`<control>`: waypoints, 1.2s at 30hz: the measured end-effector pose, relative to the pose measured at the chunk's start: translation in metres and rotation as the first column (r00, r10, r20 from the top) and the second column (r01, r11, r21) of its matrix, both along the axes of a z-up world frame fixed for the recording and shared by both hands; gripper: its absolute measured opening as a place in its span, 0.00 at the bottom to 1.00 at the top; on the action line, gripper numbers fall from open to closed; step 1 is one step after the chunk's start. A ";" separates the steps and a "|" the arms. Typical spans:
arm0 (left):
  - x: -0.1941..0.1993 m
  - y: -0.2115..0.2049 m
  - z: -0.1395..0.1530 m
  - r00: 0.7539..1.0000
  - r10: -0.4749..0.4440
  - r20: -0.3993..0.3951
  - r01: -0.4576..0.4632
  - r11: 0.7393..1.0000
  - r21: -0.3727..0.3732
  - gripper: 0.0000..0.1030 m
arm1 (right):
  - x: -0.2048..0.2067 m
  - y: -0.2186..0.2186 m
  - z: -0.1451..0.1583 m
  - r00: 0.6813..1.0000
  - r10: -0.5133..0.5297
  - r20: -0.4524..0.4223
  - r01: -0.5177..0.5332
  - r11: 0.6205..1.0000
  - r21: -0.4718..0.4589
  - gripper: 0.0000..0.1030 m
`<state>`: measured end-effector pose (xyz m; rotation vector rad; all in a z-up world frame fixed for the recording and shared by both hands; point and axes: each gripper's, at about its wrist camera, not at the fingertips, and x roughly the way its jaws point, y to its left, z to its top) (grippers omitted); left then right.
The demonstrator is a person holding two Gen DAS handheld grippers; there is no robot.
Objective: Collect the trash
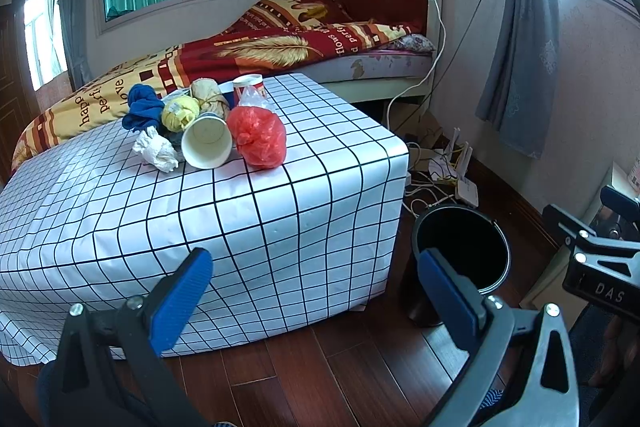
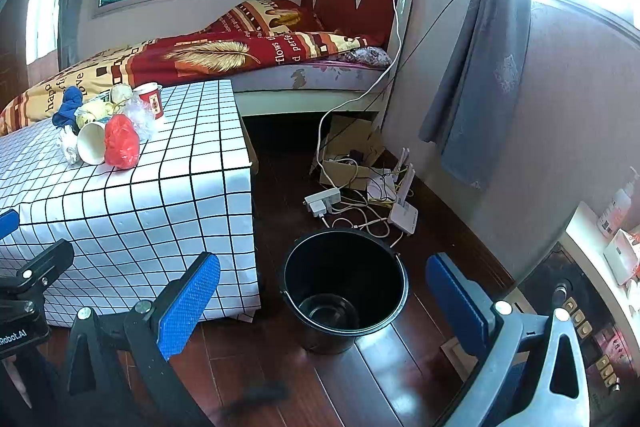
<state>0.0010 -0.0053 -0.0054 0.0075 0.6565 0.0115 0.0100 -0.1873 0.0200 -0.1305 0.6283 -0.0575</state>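
A pile of trash lies on the checked table: a red plastic bag, a tipped paper cup, crumpled white tissue, a yellow wad, a blue cloth, a brown wad, clear plastic and an upright printed cup. The pile also shows in the right wrist view, with the red bag in front. An empty black bucket stands on the floor right of the table; it also shows in the left wrist view. My left gripper is open, low before the table. My right gripper is open, before the bucket.
A bed with a red and yellow quilt stands behind the table. Cables, a power strip and routers lie on the wooden floor by the wall. A white shelf with boxes is at the right.
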 end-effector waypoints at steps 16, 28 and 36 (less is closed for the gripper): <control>0.001 -0.004 0.003 1.000 -0.005 0.002 0.005 1.000 0.004 1.00 | 0.000 0.000 0.002 1.000 0.001 0.002 -0.001 1.000 -0.003 1.00; 0.002 -0.005 0.003 1.000 -0.007 0.000 0.007 1.000 0.004 1.00 | 0.001 -0.002 0.002 1.000 0.001 -0.001 -0.001 1.000 -0.002 1.00; 0.002 -0.008 0.003 1.000 -0.005 -0.002 0.005 1.000 0.005 1.00 | 0.001 -0.001 0.002 1.000 0.001 -0.002 -0.001 1.000 -0.001 1.00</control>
